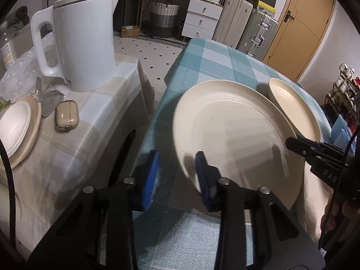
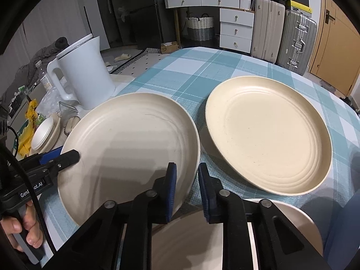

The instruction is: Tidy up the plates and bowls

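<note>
A white plate (image 2: 135, 139) lies on the blue checked tablecloth (image 2: 202, 67), with both grippers at opposite rims. My right gripper (image 2: 187, 166) is shut on its near right rim, one pad inside the plate and one outside. My left gripper (image 1: 176, 155) straddles the left rim (image 1: 180, 139). Its inner pad (image 1: 202, 173) rests over the plate, and a strip of cloth shows between the rim and the outer pad (image 1: 150, 175). A cream plate (image 2: 270, 135) sits flat to the right. A pale dish (image 2: 292, 220) lies under my right gripper, mostly hidden.
A white kettle (image 1: 85, 40) stands on the beige side table (image 1: 90, 117) at left, beside a stack of white bowls (image 1: 13, 123) and a small case (image 1: 66, 117). A gap with floor separates the two tables. Suitcases and drawers stand behind.
</note>
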`<state>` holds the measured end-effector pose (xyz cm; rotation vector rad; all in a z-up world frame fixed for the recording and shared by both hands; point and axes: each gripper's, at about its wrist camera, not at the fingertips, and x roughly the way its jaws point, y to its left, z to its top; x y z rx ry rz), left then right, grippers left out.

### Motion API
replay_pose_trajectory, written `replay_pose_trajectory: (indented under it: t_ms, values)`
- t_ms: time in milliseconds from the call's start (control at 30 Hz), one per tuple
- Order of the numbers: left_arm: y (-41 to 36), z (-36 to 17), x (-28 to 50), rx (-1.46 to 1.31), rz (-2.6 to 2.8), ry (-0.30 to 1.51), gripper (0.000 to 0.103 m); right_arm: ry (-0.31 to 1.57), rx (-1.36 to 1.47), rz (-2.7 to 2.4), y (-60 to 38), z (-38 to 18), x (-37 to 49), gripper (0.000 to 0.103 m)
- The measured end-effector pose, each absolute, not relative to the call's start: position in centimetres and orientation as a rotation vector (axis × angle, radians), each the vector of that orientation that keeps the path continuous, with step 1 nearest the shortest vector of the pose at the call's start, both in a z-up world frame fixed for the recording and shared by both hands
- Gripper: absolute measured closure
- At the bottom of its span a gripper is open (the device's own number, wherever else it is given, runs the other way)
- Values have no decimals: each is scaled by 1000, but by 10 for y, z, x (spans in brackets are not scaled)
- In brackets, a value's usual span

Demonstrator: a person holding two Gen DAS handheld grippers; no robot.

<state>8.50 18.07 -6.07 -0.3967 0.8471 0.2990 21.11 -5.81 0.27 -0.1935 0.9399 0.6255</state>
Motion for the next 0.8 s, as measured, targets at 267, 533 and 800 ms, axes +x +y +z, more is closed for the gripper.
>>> replay_pose_trajectory:
  t_ms: [267,533,800]
  values:
    - [172,-59,87,-369,289,849,88,921,-211,610,-56,5,209,87]
    - [171,-57,86,-368,290,847,88,912,-209,611,-57,8,207,87]
    - [169,-46,78,-358,283,822,88,901,-211,607,-58,14,202,87]
